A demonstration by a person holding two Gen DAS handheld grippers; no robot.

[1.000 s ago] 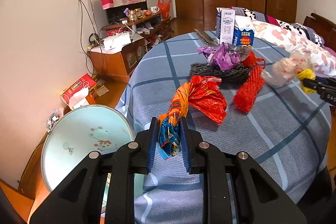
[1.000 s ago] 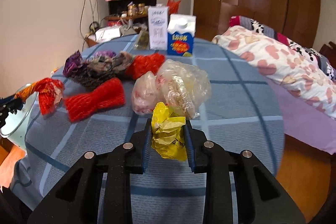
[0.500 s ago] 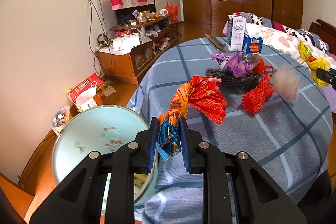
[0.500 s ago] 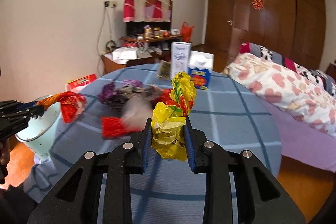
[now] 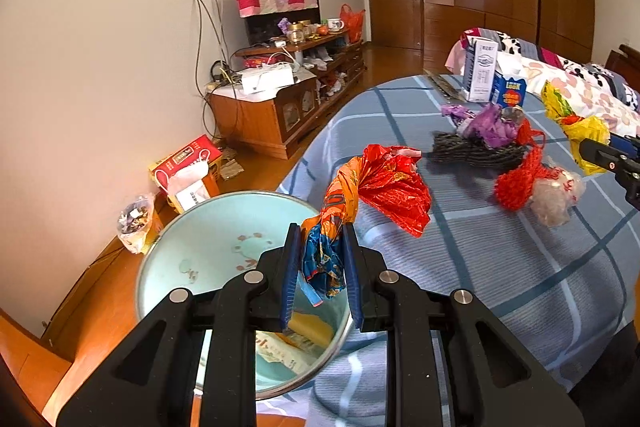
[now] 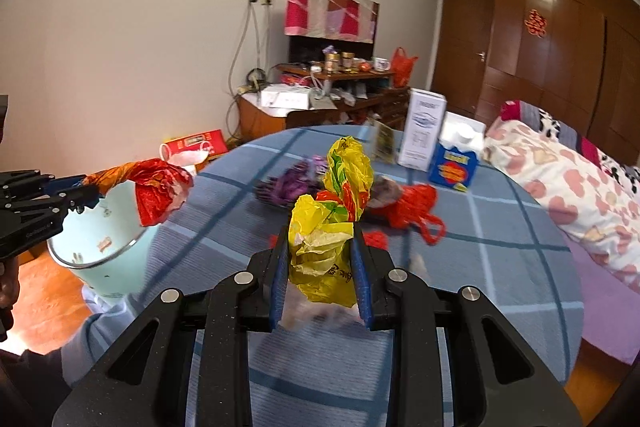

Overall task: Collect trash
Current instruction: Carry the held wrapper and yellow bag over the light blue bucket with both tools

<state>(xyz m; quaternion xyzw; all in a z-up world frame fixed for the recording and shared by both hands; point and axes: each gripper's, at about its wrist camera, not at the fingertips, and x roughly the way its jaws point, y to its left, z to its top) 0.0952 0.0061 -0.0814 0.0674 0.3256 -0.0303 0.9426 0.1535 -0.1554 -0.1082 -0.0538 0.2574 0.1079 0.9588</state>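
The red-orange wrapper (image 5: 384, 183), clamped in the left gripper (image 5: 322, 267), hangs over the bin (image 5: 172, 251) at 8 o'clock; the right gripper (image 6: 322, 267) pinches a yellow bag (image 6: 328, 247). Some trash is binned; 4 or so pieces remain on the table (image 5: 500, 267).

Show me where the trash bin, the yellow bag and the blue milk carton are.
trash bin (image 5: 192, 259), left wrist view, bare inner wall.
yellow bag (image 6: 320, 263), right wrist view, crumpled part between the fingers.
blue milk carton (image 6: 454, 169), right wrist view, printed front.
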